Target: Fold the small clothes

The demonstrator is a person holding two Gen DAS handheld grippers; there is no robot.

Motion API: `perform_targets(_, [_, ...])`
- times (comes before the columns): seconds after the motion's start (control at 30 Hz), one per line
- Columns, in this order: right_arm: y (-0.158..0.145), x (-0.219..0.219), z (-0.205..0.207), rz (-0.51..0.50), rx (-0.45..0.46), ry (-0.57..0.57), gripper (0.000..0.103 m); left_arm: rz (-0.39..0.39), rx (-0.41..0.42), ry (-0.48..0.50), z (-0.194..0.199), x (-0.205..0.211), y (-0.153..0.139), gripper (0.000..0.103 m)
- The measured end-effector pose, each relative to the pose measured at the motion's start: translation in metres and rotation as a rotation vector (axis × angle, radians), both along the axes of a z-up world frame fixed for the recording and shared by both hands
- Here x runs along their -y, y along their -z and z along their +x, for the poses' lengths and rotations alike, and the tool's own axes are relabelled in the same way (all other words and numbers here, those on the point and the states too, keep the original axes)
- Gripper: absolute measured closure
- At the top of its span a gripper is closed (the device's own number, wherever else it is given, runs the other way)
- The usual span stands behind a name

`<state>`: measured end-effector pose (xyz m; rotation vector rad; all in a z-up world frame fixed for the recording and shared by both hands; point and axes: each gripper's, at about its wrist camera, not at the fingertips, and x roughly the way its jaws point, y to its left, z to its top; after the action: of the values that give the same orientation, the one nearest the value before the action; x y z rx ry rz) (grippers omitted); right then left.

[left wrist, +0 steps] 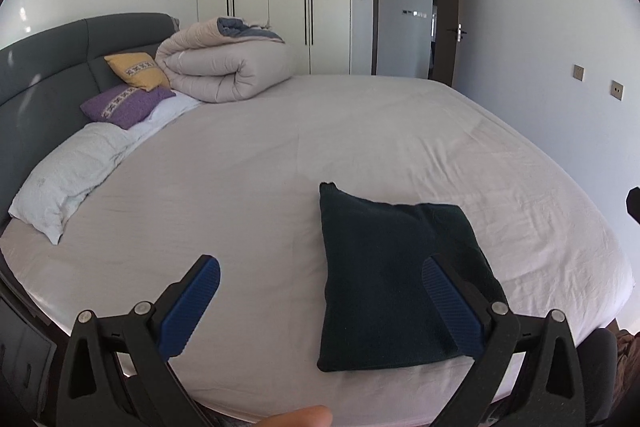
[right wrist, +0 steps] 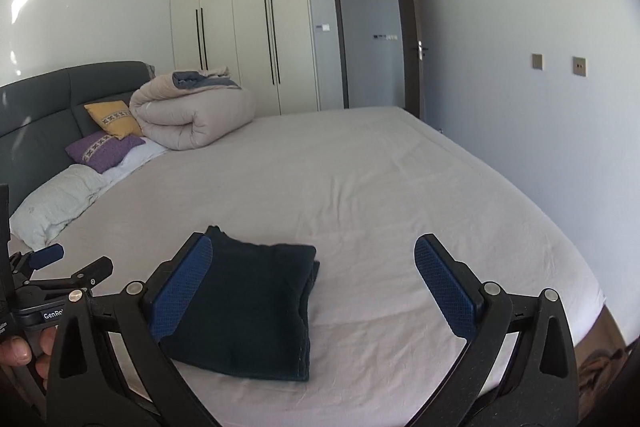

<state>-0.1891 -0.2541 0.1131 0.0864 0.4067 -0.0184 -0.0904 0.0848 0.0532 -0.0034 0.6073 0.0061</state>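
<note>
Left wrist view: left gripper [left wrist: 320, 303] has its jaws spread wide, nothing between the pads. The dark navy folded garment, thick knit-looking fabric in a rough rectangle [left wrist: 384, 279], lies flat on the pale grey-white bed sheet [left wrist: 280, 167]. It sits mostly between the two blue ribbed fingers [left wrist: 192, 307], biased toward the right-hand one, whose tip overlaps its right edge in this view; can't tell if that's contact or just height above it. Edges look squared and stacked, so I'd judge the fold done and the fingers released to leave it lying. Sheet is soft and lightly creased. Well beyond the fingertips: beige rolled quilt [left wrist: 228, 67], yellow cushion [left wrist: 136, 69], purple cushion [left wrist: 128, 105], white crumpled pillow [left wrist: 64, 183], against the grey padded headboard [left wrist: 44, 67].

Right wrist view: right gripper [right wrist: 314, 291] is also fully spread, empty. Same garment [right wrist: 248, 307] sits at the left-hand finger, partly hidden behind it, with the bare sheet [right wrist: 380, 187] between the fingers' right half. Layered edges show on the garment's right side, which fits a multi-fold stack. The left gripper [right wrist: 60, 267] is visible off past the left finger, with a person's fingertips [right wrist: 20, 351] on its handle.

Likely next: a new garment, though none is in view.
</note>
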Motion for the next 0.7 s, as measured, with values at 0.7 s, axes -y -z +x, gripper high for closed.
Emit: perform_targets(0.7, [0.093,-0.013,0.061,-0.028,-0.287,0.039,0.000,-0.036,-0.181,0.030,0.021,0.000,0.044,0.000])
